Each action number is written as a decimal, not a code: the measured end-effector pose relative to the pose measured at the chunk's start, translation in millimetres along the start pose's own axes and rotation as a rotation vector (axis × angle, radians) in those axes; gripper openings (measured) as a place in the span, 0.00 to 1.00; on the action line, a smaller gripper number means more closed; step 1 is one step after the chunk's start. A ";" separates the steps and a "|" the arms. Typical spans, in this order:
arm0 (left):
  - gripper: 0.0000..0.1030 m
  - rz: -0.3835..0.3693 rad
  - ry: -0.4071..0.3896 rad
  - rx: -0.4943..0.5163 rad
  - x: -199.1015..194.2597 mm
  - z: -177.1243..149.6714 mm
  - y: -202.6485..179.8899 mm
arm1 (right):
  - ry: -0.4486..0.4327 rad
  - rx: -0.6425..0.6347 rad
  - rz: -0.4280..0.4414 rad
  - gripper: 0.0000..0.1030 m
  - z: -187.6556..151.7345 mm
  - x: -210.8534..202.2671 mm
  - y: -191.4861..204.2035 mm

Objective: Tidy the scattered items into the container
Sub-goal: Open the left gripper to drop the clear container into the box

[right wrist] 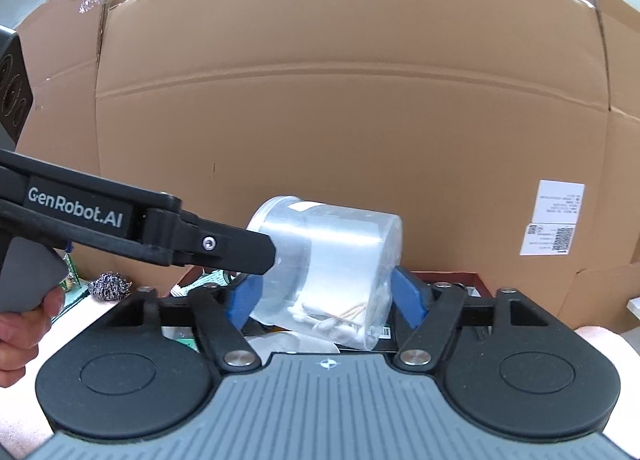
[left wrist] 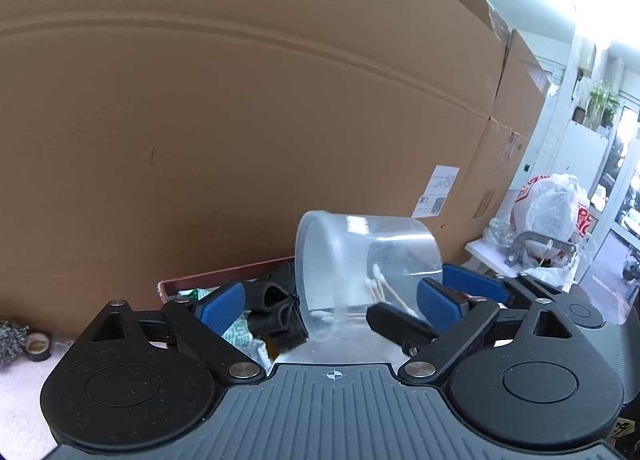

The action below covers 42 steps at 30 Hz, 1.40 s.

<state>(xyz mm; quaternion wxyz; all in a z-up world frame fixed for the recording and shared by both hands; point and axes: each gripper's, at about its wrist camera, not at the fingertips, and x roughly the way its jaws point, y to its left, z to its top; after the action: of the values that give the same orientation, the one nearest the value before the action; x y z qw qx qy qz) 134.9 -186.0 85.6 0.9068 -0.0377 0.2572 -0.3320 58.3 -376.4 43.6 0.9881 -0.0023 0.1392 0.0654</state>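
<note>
**A:** Nearest to us, the left gripper (left wrist: 330,306) has its blue fingers spread as wide as they go. The left pad is clear of everything. Do we agree?

**B:** We do. In the right wrist view a hand (right wrist: 20,336) holds that gripper, and one black finger reaches to the open end of the clear jar (right wrist: 328,256).

**A:** And the right gripper (right wrist: 326,296)?

**B:** Its fingers are spread too, one pad close beside each side of the jar. We see no squeeze on the walls, so we read it as let go.

**A:** Where do we put the jar?

**B:** It lies tilted on its side over the red box (left wrist: 224,272), mouth towards the left. Its lower edge is down among the things in the box, next to a black strap-like item (left wrist: 276,312). Cotton swabs (right wrist: 340,320) lie heaped inside it.

**A:** Further out?

**B:** A steel scourer (right wrist: 108,286) and a roll of tape (left wrist: 38,346) sit left of the box. Behind it all stands a big cardboard sheet (left wrist: 240,120) with a white label (right wrist: 554,218). Far right we see a white plastic bag (left wrist: 552,212).
</note>
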 end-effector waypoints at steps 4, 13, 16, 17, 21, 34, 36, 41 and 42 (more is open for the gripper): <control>1.00 0.048 -0.024 0.010 -23.4 -7.3 -11.4 | -0.016 -0.018 -0.033 0.98 -0.2 -17.6 7.4; 1.00 0.209 0.014 0.006 -64.7 -52.9 -41.4 | 0.087 -0.049 -0.155 1.00 -13.1 -72.6 15.7; 1.00 0.225 0.041 -0.046 -72.4 -71.2 -45.1 | 0.099 -0.061 -0.180 1.00 -22.5 -94.2 16.5; 1.00 0.232 0.051 -0.054 -74.1 -76.5 -46.7 | 0.103 -0.064 -0.183 1.00 -25.2 -101.0 16.4; 1.00 0.262 0.086 -0.056 -78.3 -93.6 -55.3 | 0.117 -0.065 -0.202 1.00 -34.9 -123.4 15.8; 1.00 0.331 0.099 0.026 -82.7 -105.3 -83.5 | 0.132 -0.038 -0.204 1.00 -48.8 -152.9 14.6; 1.00 0.333 0.099 0.037 -82.3 -106.1 -84.5 | 0.136 -0.029 -0.202 1.00 -49.6 -153.2 14.1; 1.00 0.332 0.089 0.046 -82.9 -107.3 -83.9 | 0.140 -0.023 -0.197 1.00 -51.8 -152.0 14.2; 1.00 0.333 0.091 0.045 -82.5 -106.8 -83.4 | 0.141 -0.019 -0.197 1.00 -51.9 -151.4 14.1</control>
<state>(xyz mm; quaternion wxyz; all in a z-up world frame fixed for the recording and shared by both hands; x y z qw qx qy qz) -19.5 -188.6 49.5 0.9373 0.0408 0.2929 -0.1841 -102.0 -383.1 35.6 0.9774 -0.0301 0.2069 -0.0313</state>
